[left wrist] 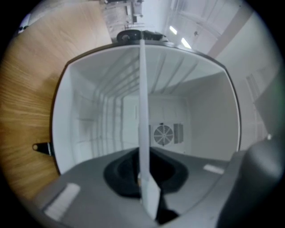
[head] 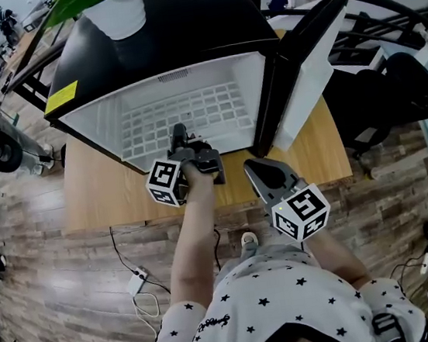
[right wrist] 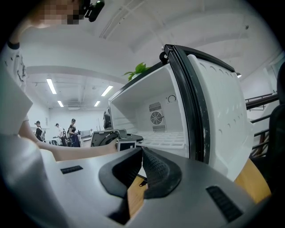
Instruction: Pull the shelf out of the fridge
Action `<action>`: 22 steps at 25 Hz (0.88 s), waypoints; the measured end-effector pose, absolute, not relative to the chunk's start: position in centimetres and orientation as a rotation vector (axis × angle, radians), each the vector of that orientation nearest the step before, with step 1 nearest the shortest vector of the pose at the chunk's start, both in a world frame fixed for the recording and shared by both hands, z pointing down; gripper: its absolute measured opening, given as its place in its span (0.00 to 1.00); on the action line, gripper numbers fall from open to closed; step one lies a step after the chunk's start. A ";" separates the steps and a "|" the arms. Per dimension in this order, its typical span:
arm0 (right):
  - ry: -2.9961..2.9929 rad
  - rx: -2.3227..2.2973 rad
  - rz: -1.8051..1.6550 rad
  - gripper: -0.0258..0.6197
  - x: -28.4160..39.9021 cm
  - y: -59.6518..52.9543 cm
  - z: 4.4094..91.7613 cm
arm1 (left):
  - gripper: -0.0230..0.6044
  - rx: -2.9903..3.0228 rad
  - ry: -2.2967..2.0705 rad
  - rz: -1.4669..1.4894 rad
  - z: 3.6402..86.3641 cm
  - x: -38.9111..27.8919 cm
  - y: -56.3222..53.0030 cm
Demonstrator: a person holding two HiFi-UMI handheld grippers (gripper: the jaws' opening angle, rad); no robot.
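A small black fridge (head: 203, 31) stands open on a wooden table (head: 100, 193). Its white grid shelf (head: 191, 114) lies across the white interior. My left gripper (head: 180, 135) reaches in at the shelf's front edge and is shut on it. In the left gripper view the shelf (left wrist: 143, 102) appears edge-on as a white strip running between the jaws of the left gripper (left wrist: 146, 180). My right gripper (head: 255, 169) hangs in front of the door's foot, apart from the fridge, shut with nothing in it. In the right gripper view its pads (right wrist: 153, 167) meet, and the shelf (right wrist: 167, 139) shows beyond.
The fridge door (head: 308, 83) swings open to the right, close beside my right gripper. A white plant pot (head: 117, 15) sits on the fridge top. A round fan grille (left wrist: 163, 134) is on the back wall. Cables (head: 139, 282) lie on the wood floor below the table edge.
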State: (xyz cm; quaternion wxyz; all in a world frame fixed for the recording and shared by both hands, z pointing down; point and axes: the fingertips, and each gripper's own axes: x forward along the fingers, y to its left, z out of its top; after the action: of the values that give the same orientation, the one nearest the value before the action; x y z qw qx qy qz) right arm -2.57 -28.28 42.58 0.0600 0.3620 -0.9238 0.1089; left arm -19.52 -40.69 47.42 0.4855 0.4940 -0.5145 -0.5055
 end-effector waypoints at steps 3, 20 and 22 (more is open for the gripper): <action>-2.794 1.108 0.329 0.07 -2.3 -27.8 42.4 | 0.09 1.200 -1.255 -1.231 47.5 -19.5 -39.9; -2.795 1.112 0.345 0.07 -1.9 -24.9 42.3 | 0.09 1.201 -1.253 -1.213 47.4 -18.8 -37.0; -2.792 1.121 0.345 0.07 -1.9 -24.6 42.3 | 0.09 1.204 -1.249 -1.213 47.4 -18.7 -36.7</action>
State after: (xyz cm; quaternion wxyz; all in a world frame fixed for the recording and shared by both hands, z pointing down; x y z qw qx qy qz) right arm -1.92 -24.58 42.28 0.0563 0.3696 -0.9205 0.1137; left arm -18.75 -36.67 47.45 0.4903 0.4956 -0.5143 -0.4994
